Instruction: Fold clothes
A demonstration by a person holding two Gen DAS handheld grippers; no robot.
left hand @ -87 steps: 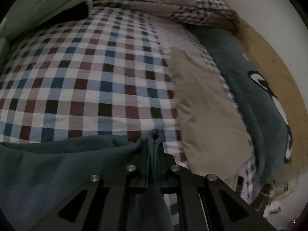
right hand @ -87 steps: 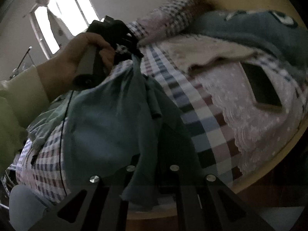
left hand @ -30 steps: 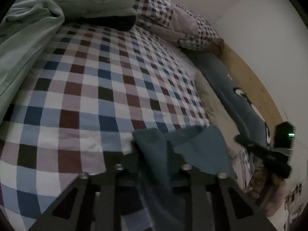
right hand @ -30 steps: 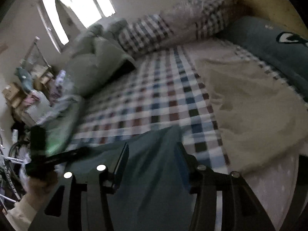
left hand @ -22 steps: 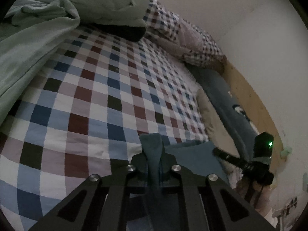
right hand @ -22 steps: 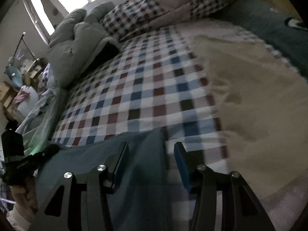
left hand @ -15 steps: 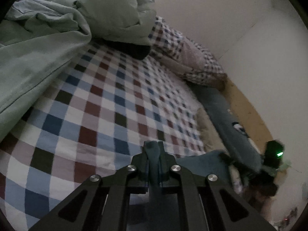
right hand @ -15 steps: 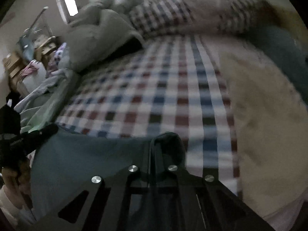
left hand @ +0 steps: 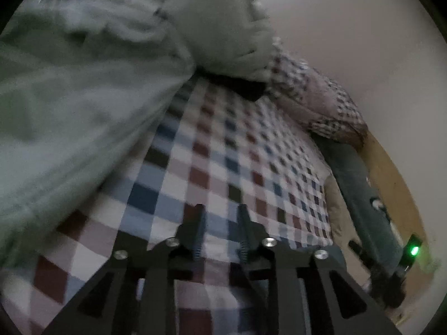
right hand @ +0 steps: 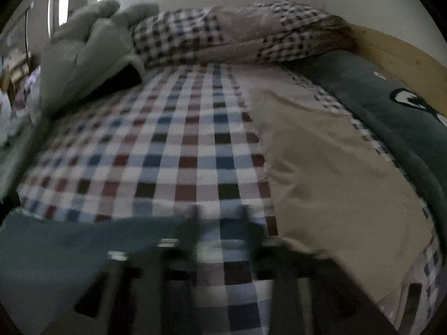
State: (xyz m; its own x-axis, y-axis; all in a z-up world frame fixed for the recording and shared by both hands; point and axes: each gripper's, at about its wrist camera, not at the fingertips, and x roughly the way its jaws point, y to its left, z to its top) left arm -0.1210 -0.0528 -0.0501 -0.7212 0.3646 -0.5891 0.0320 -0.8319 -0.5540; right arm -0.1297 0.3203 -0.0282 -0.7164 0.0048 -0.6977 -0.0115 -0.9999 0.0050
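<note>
Teal garment [right hand: 64, 248] flat on checked bedsheet [right hand: 178, 150]; both grippers' jaws opening — nothing between them.

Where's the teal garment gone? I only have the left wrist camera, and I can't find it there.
Observer: The right wrist view shows it. The teal garment lies on the checked sheet at the near edge, left of the right gripper.
Operator: Is that gripper holding it?
Observer: No. Its jaws are opening, and only checked sheet shows between them.
Operator: What's on its other side?
Observer: A beige cloth, spread out to the gripper's right.
</note>
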